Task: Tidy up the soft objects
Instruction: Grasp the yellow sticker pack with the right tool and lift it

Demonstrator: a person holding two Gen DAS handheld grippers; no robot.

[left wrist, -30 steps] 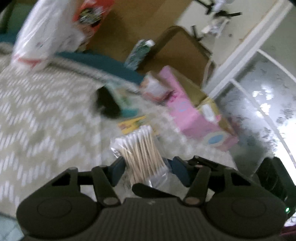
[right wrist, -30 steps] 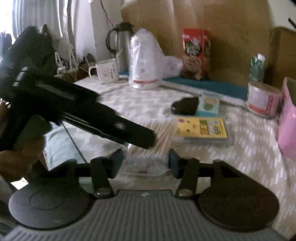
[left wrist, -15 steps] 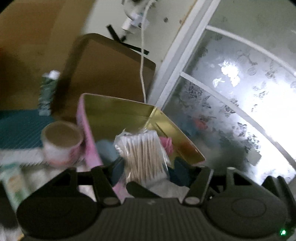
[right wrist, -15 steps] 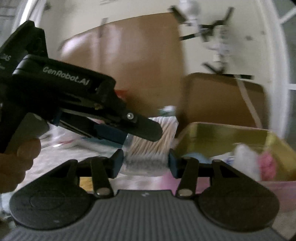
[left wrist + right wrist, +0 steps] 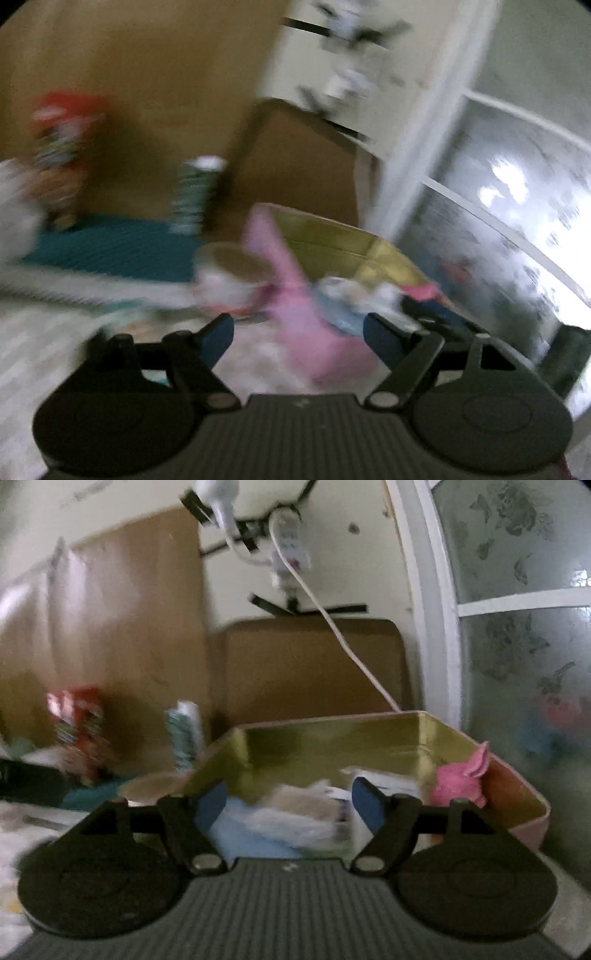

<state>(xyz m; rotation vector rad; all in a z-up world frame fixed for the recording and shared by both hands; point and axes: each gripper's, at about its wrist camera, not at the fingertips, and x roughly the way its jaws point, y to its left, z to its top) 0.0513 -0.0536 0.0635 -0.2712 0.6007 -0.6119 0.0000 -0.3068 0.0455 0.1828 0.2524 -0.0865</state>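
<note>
Both tongs empty, jaws spread wide. Left tongs [image 5: 298,334] sit just outside the pink wall of the tin [image 5: 291,291]; view badly blurred. Right tongs [image 5: 287,797] hover at the near rim of the same tin [image 5: 332,722], gold inside, standing on the patterned worktop [image 5: 40,332].

Contents, as far as blur allows: a clear packet with pale sticks [image 5: 295,812] lying on something blue [image 5: 240,834], a white item [image 5: 384,779] behind it, a pink plush [image 5: 461,782] against the right wall. Packet appears to lie loose inside, free of either pair of tongs.

Judgement: deposit step looks done; next is fetching another soft item from the worktop.

Method notes:
- Lift both tongs straight up over the rim before swinging away; the tin looks light and likely to slide if clipped.
- Mind the round tub [image 5: 229,273] beside the pink wall.
- Keep jaws wide until over the next item.
</note>
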